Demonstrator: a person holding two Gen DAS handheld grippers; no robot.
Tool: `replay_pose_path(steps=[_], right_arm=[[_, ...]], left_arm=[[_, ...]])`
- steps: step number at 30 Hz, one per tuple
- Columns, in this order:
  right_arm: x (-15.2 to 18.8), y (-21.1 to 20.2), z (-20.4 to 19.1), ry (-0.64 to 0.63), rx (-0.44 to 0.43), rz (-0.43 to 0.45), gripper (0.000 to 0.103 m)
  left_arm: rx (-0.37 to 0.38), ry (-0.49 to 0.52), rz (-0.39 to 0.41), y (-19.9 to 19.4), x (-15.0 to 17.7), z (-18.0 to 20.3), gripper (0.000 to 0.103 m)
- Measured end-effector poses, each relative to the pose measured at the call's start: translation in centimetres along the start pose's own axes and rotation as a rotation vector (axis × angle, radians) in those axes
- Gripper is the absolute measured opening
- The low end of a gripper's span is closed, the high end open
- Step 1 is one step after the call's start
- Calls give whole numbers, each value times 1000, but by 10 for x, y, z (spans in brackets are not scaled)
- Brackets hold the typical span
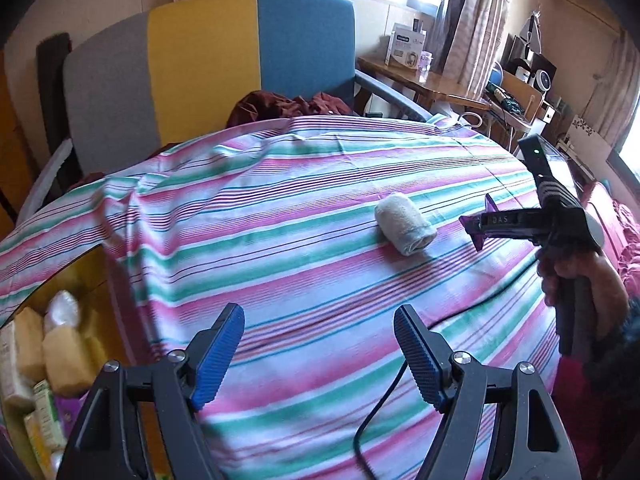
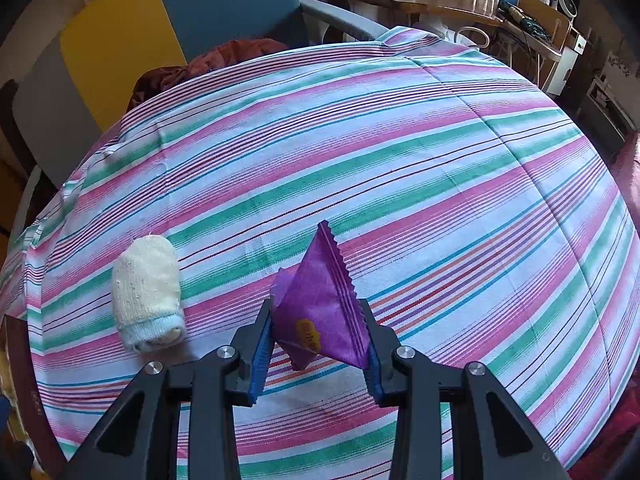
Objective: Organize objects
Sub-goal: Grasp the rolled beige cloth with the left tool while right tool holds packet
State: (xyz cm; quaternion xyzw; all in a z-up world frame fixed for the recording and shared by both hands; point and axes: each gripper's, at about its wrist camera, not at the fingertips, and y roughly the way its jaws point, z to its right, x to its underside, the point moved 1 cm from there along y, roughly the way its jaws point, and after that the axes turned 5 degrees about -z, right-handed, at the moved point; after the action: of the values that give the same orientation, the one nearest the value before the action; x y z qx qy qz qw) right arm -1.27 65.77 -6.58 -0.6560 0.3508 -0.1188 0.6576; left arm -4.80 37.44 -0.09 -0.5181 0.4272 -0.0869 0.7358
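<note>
**Purple packet held over the striped cloth**

Left wrist view: the left gripper (image 1: pixel 319 354) hovered with jaws apart and empty; one rolled white sock (image 1: pixel 405 224) lay well ahead on the striped pink-green cloth (image 1: pixel 280 216).

Right wrist view: the right gripper (image 2: pixel 316 350) had its jaws clamped on one crinkle-edged purple foil packet (image 2: pixel 320 304), lifted, probably for carrying; the sock sat left of them.

The left gripper (image 1: pixel 319 354), black-framed with ribbed blue pads, hangs with its jaws spread wide — nothing between them. The right gripper (image 2: pixel 316 338), of the same black frame and blue pads, has its jaws drawn in and clamped from both sides. In the left wrist view the right gripper (image 1: pixel 478 229) points sideways, and the person's bare right hand (image 1: pixel 580 280) wraps its upright grey handle — fingers curled around the front.
</note>
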Motion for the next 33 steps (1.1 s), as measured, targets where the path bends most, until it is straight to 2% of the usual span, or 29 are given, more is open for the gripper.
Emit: replay_pose_path(steps=[8,15,21,23,24,25,26,29,33], right_arm=[[0,-1,3,-2,16,-11,38],[-2,-6,12,33,6,1,38],[-2,-7,13,38,3,7,38],[-2,-6,12,32,-2,3,38],[-2,-5,11,26,-3,1,38],[-2,-5,10,20,-5,1,38],[-2,-5,8,15,-7,1,38],[-1,-6,4,-1,-12,10,38],[1,-9,-6,-49,-45,27,38]], left_arm=[[32,-10,-70,63,-48,21,78],[81,3,-96,105,-84,54,78],[35,23,-109,148,-104,82,78],[21,22,-135,163,-108,88,78],[17,20,-157,172,-108,89,75],[29,10,-195,181,-107,88,64],[40,8,-206,186,-106,86,66],[66,34,-195,180,-100,83,57],[61,21,-190,167,-85,65,54]])
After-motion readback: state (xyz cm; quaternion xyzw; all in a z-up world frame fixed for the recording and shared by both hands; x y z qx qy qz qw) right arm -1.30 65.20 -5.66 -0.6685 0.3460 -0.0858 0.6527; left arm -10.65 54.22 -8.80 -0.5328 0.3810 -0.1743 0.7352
